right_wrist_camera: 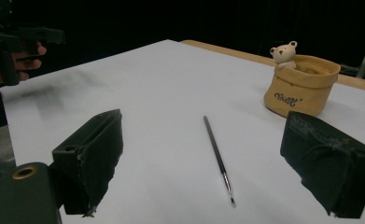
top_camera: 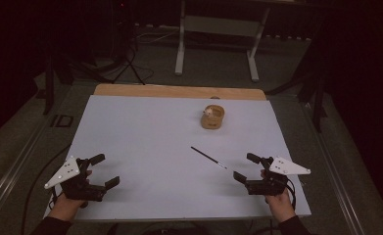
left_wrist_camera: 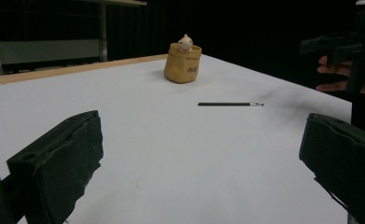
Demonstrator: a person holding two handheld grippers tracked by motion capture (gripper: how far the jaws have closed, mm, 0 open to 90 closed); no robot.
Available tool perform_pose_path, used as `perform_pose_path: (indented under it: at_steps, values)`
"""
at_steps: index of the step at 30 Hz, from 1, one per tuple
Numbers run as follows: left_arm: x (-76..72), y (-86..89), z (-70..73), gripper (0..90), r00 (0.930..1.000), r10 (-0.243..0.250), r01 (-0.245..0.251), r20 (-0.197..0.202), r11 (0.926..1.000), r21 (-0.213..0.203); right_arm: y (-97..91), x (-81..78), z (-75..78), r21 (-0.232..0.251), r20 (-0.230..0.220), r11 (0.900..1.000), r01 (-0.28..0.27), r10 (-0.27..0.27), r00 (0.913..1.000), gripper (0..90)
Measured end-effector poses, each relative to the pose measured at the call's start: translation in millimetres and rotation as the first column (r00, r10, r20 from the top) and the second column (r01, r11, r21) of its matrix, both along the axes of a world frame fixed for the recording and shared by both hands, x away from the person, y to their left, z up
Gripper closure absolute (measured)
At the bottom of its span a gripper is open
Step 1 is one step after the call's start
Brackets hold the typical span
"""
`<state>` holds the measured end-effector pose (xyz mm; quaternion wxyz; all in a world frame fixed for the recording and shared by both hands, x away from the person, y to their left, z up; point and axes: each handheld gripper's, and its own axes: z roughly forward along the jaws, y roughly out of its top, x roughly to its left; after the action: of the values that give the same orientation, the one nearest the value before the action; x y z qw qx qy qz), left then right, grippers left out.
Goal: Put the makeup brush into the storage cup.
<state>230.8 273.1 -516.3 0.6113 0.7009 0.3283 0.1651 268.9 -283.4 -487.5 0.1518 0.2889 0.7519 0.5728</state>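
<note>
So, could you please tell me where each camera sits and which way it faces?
High view: above the person's side, looking forward and down on the table; both forearms, left tongs, right tongs.
Left gripper view: rides the left tongs, facing the pot; the other hand farther off.
Right gripper view: rides the right tongs, facing the brush.
All three share pot and brush.

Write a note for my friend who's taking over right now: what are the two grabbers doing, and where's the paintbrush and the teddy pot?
Left gripper: open, holding nothing, near the table's front left corner.
Right gripper: open, holding nothing, at front right, pointed toward the brush.
Paintbrush: lying flat on the table, bristle end nearest the right gripper, untouched.
Tan pot with bear: upright farther back, apart from the brush.
Done: nothing yet.
Left: probably pick up the brush; the right gripper is closest.
</note>
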Motion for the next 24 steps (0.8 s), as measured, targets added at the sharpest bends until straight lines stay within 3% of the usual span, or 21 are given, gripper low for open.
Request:
perform_pose_path:
  at_steps: [10, 19, 24]
  values:
    - [-0.6, -1.9, 1.7, 0.2, 0.9999, -0.010, 0.010, 0.006, 1.0000, 0.000, 2.7, -4.6, 4.4, -0.011, 0.028, 0.9998, -0.014, 0.014, 0.9995, 12.6]
    - [-1.0, -2.4, 2.4, 0.2, 0.9999, -0.014, 0.014, 0.005, 0.9999, 0.003, 8.1, -8.8, 19.4, -0.019, 0.068, 0.9997, -0.016, 0.018, 0.9975, 12.7]
    - [-0.6, -3.1, 2.6, 0.2, 0.9999, -0.011, 0.011, 0.005, 0.9999, -0.003, 11.0, -5.6, 32.2, -0.009, 0.023, 0.9998, -0.017, 0.018, 0.9996, 12.8]
